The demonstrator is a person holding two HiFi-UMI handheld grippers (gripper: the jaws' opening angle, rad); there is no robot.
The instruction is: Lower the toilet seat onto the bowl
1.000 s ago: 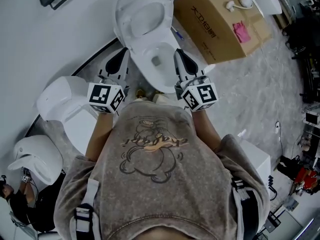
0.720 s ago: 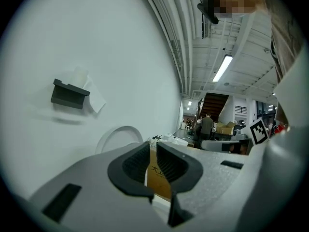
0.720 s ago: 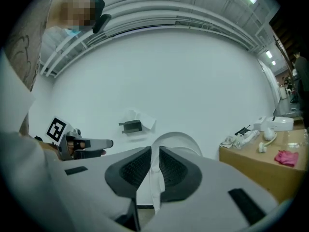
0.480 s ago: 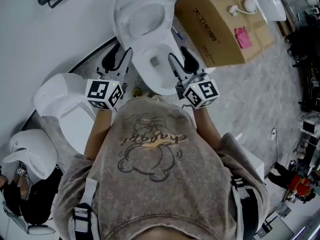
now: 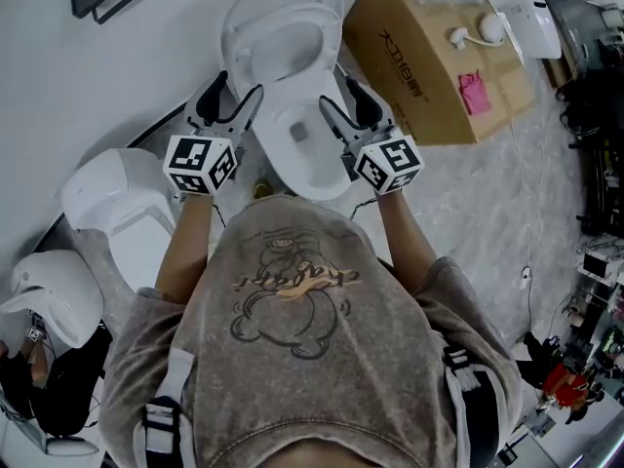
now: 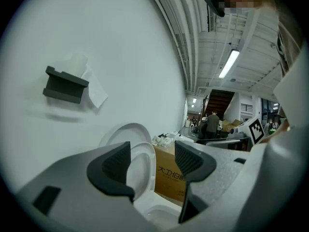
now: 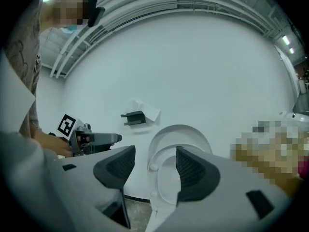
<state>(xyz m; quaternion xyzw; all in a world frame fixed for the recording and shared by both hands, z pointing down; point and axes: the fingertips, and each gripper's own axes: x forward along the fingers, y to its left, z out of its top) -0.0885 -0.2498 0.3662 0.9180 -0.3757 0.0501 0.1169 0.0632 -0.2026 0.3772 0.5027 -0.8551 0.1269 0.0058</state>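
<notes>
Approach step in hand. The toilet seat (image 7: 153, 178) stands raised above the bowl (image 5: 297, 154). Left gripper (image 5: 237, 91) and right gripper (image 5: 338, 94) are being opened, empty. Next, the seat rim must be caught and swung down.

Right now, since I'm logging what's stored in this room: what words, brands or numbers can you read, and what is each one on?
"大卫伯爵": dark print on the side of the cardboard box; the last character is less certain.
Smaller line under that print on the box: too small to read.
Script word above the bear drawing on the person's shirt: too small and stylised to read.
Pink tag on top of the box: no print I can make out.
</notes>
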